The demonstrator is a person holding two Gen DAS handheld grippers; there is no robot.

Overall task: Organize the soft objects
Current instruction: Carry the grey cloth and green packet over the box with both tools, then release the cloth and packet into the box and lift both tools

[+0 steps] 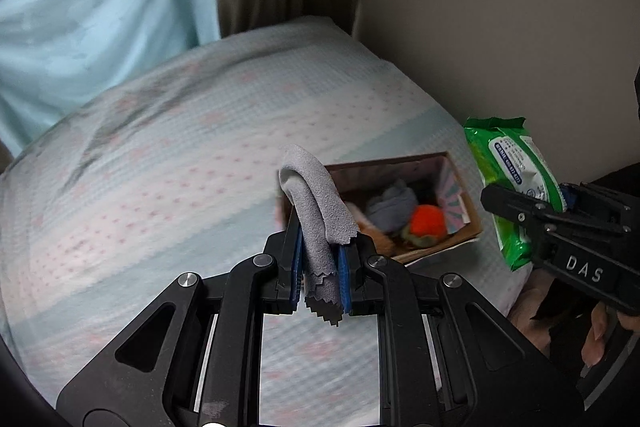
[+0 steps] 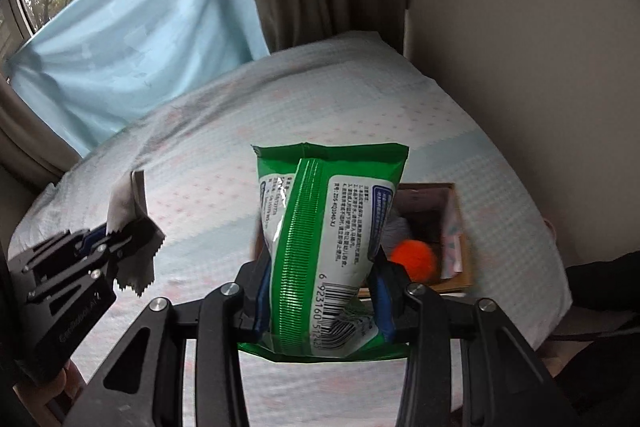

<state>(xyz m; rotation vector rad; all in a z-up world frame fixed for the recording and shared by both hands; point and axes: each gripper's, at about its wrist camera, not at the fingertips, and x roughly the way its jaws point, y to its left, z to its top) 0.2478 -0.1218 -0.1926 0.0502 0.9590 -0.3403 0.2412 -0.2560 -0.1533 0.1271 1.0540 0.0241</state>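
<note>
Both grippers are loaded and raised above the bed (image 1: 160, 167), each carrying one soft item toward the same container. The left gripper (image 1: 320, 259) is clamped on a grey cloth (image 1: 316, 211), pinched near its middle so the top folds over the fingertips and the zigzag-cut edge hangs below the pads; this mid-grip likely keeps the limp fabric from trailing on the bedsheet. In the right wrist view the same cloth (image 2: 132, 227) hangs off the left tool at the left edge of the bed. The right gripper (image 2: 320, 287) is closed on a green wet-wipe pack (image 2: 328, 235), squeezed across its lower half with the barcode end down and the sealed top standing up (the pack bulges a bit between the pads, so it is soft but holds shape).

The cardboard box (image 1: 460, 227) sits near the bed's right edge, close to the wall (image 1: 500, 27), open top up, already holding an orange ball (image 1: 428, 221), a bluish-grey bundle (image 1: 392, 207) and other small items too blurred to name. It looks like the collection point. Both held items are just short of it, the wipes in front of the box opening, the cloth at its near-left corner

Judgement: the task is mid-way; the box looks fairly full, so the bulky pack may need to go in first
</note>
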